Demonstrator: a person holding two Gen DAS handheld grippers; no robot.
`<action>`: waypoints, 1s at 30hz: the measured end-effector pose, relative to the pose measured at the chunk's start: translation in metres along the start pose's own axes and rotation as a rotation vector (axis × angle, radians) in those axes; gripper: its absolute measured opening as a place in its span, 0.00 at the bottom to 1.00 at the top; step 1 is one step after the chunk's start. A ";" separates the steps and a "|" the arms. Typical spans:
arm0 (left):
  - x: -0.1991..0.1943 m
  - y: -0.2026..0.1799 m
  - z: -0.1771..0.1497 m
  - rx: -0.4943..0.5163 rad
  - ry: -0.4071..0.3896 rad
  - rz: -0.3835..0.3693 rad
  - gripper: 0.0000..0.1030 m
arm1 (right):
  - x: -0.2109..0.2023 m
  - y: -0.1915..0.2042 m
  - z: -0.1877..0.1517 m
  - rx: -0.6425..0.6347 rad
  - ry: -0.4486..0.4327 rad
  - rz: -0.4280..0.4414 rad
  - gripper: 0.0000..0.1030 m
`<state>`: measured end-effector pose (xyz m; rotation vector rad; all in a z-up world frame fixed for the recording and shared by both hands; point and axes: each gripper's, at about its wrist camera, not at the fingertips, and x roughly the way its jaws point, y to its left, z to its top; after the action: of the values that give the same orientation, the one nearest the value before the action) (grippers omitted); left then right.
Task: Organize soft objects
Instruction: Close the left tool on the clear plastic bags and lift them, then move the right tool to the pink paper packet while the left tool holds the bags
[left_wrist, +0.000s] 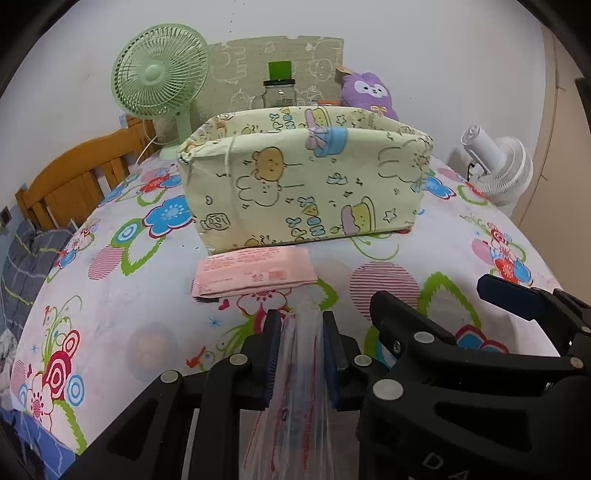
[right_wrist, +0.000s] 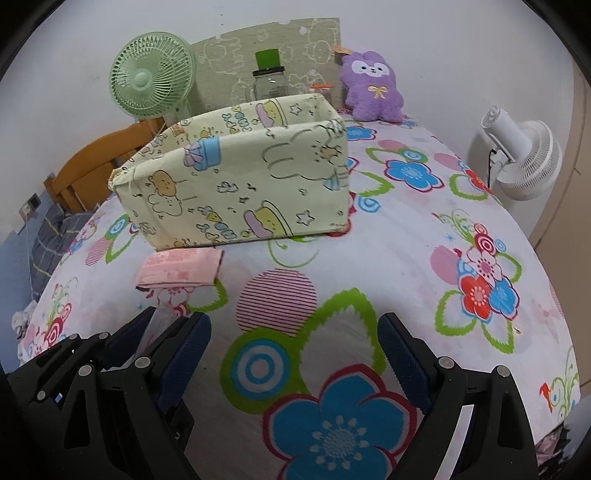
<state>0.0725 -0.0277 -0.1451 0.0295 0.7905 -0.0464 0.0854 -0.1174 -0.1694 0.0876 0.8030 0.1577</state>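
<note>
Clear plastic bag (left_wrist: 295, 398) with red print — thin, crumpled, bunched into a strip. It runs up between the left gripper (left_wrist: 298, 328) fingers, which are nearly closed and pinch it, above the floral bed sheet (left_wrist: 122, 317). Pink tissue pack (left_wrist: 255, 271) lies flat just ahead, touching the front of the yellow cartoon-print fabric bin (left_wrist: 306, 184). Right gripper (right_wrist: 293, 354) fingers spread wide — nothing between them, just sheet below.

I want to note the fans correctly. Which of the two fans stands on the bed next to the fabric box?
The green fan. It stands on the flowered bedsheet behind the fabric box, on its left. The white fan stands off the bed's right edge.
</note>
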 end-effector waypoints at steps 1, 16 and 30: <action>-0.001 0.003 0.001 -0.003 -0.005 0.005 0.20 | 0.000 0.002 0.002 -0.002 -0.002 0.003 0.91; 0.008 0.046 0.013 -0.051 0.010 0.049 0.20 | 0.019 0.043 0.024 -0.087 0.004 0.064 0.91; 0.024 0.068 0.018 -0.072 0.033 0.061 0.20 | 0.047 0.076 0.043 -0.215 0.043 0.138 0.91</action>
<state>0.1056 0.0389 -0.1489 -0.0133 0.8232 0.0404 0.1408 -0.0349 -0.1626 -0.0638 0.8190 0.3765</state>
